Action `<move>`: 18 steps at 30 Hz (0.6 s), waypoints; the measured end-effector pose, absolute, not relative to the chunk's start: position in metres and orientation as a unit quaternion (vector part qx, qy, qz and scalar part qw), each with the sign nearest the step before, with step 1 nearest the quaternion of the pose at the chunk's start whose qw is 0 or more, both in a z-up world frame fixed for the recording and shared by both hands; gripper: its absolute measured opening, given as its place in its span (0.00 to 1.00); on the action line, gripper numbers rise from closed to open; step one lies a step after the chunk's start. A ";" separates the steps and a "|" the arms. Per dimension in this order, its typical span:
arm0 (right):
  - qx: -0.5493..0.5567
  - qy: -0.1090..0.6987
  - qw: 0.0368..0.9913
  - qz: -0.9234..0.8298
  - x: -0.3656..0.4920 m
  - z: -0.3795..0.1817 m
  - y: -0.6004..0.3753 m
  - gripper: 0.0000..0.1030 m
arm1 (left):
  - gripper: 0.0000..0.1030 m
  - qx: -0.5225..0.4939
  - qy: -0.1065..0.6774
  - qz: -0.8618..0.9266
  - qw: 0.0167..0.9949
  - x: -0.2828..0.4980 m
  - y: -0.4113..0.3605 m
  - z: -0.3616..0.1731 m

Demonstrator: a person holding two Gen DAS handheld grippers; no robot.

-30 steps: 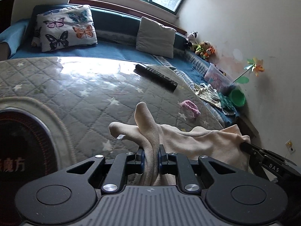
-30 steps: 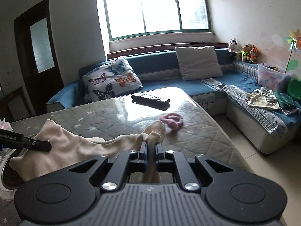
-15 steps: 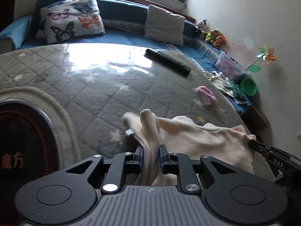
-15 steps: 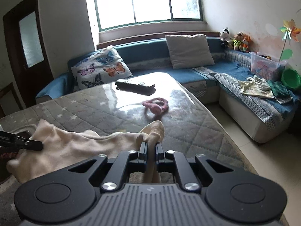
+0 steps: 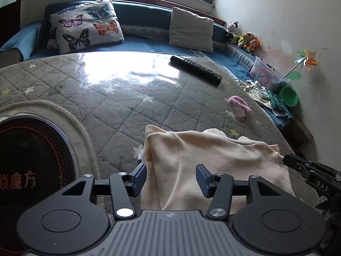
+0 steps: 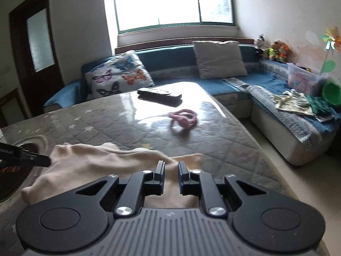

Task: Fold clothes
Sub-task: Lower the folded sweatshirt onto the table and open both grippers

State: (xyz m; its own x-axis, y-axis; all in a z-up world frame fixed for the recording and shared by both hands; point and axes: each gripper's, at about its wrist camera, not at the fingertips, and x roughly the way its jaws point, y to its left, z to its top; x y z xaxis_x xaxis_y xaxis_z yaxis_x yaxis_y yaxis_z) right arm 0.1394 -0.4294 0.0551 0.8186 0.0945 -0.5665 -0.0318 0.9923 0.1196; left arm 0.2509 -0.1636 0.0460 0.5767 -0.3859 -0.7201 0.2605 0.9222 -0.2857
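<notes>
A cream garment (image 5: 213, 160) lies folded on the quilted grey table cover (image 5: 106, 106); it also shows in the right wrist view (image 6: 96, 162). My left gripper (image 5: 171, 178) is open wide, its jaws on either side of the garment's near left edge. My right gripper (image 6: 171, 173) is open a little, with the garment's near right corner below its jaws. In the left wrist view the right gripper's tip (image 5: 298, 163) sits at the garment's right edge. In the right wrist view the left gripper's tip (image 6: 36, 160) touches the garment's left end.
A black remote control (image 5: 196, 70) and a pink hair tie (image 5: 239, 105) lie farther back on the table. A round black cooktop (image 5: 27, 160) sits at the left. A blue sofa (image 6: 234, 81) with a butterfly pillow (image 5: 85, 25) wraps behind and to the right.
Both grippers have let go of the garment: the left has opened wide, the right slightly. The raised cloth edges have dropped flat onto the table.
</notes>
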 end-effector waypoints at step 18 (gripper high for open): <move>0.035 0.332 0.941 0.054 0.197 0.029 -0.386 0.12 | 0.68 -0.065 0.424 -0.183 0.885 0.251 -0.151 0.039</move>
State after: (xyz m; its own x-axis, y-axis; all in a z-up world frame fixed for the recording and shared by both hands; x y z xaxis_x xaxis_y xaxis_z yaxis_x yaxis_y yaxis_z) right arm 0.1967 -0.3862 0.0293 0.7742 0.1251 -0.6205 -0.0782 0.9917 0.1024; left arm 0.2507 -0.1510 0.0395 0.5735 -0.3799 -0.7258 0.2688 0.9242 -0.2713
